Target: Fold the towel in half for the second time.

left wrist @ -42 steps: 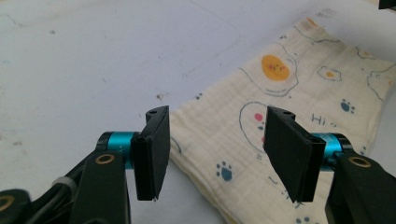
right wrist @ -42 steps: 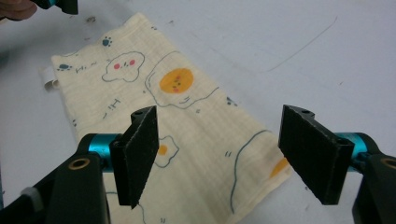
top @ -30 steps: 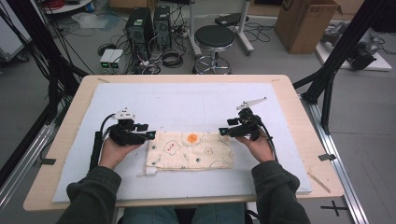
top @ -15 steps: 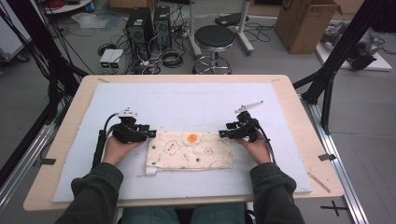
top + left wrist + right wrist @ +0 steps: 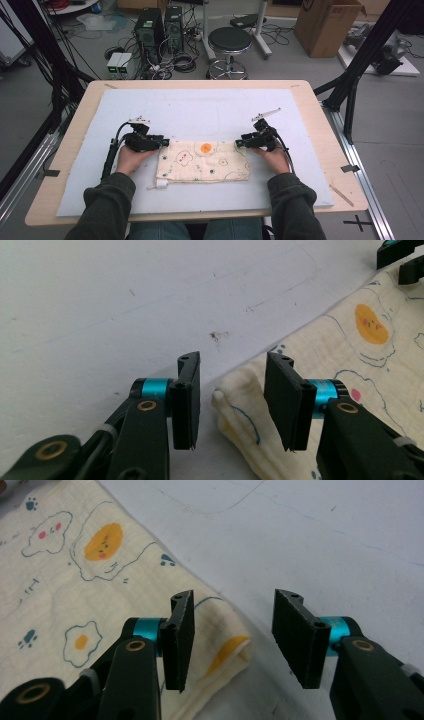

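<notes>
While the cream folded muslin cloth printed with fried eggs and paw marks (image 5: 204, 160) lies flat on the pale blue foam mat (image 5: 200, 110), near the person's edge of the wooden table (image 5: 320, 100), each far corner has a gripper at it. Long axis of the cloth runs left to right, so the two hands sit at its two short ends, equally near.

Left gripper (image 5: 161, 143): at the cloth's far-left corner. In the left gripper view the corner's rolled fold (image 5: 240, 405) sits in the gap, close to one pad, not visibly pinched. Jaws roughly half apart, have just been closing.

Right gripper (image 5: 240, 142): at the far-right corner. In the right gripper view that folded corner (image 5: 227, 640) pokes out from behind one jaw into the gap, with clear space to the other. Also half apart and just been closing, nothing clamped.

Judgement: next move is a pinch of both far corners; each corner is already in its gap, so only closing is left.
</notes>
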`<state>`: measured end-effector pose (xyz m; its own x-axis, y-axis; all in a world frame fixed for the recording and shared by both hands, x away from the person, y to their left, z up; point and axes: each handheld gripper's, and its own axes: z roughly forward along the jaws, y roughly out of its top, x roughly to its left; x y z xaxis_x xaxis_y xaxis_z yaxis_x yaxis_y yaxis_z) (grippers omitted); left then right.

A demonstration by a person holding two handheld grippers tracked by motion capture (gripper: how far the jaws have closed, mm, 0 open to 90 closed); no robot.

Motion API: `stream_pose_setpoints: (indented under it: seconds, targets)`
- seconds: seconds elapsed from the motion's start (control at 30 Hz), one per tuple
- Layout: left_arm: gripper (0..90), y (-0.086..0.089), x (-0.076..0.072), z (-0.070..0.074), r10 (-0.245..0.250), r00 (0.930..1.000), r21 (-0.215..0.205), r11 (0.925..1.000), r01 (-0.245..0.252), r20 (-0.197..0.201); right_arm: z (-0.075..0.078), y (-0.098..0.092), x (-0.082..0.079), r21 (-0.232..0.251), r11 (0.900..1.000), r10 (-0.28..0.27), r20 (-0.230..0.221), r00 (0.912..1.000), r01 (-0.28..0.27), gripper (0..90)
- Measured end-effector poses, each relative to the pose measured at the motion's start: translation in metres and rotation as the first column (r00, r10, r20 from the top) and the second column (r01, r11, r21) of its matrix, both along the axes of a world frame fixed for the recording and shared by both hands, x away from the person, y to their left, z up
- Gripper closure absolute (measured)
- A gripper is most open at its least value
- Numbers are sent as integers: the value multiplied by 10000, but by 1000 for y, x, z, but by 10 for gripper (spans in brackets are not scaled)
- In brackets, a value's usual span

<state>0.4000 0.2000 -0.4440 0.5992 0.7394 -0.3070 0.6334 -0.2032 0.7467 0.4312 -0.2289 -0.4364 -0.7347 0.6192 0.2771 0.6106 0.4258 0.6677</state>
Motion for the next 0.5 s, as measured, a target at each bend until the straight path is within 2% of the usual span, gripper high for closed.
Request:
stream_pose_setpoints:
  seconds: [0.07, 0.13, 0.23, 0.37, 0.5]
  targets:
    - [606, -1, 0, -1, 24, 10000, 47, 10000, -24, -37, -1, 0, 0, -109, 9999, -13, -89, 10000, 12, 555]
    - [642, -1, 0, -1, -56, 10000, 245, 9997, 56, 0, -1, -2, 1, -14, 10000, -70, -116, 9999, 70, 573]
    - [705, -3, -2, 0, -116, 9997, 531, 9985, 104, 221, -1, 0, 0, -246, 9997, 67, 17, 10000, -66, 623]
    - [808, -4, -3, -1, -302, 9993, 731, 9969, 286, 211, 1, 6, -4, -706, 9967, 405, 163, 9990, -393, 725]
    - [840, -4, -4, 1, -383, 9988, 850, 9957, 357, 301, 1, 6, -5, -700, 9959, 569, 35, 9984, -566, 822]
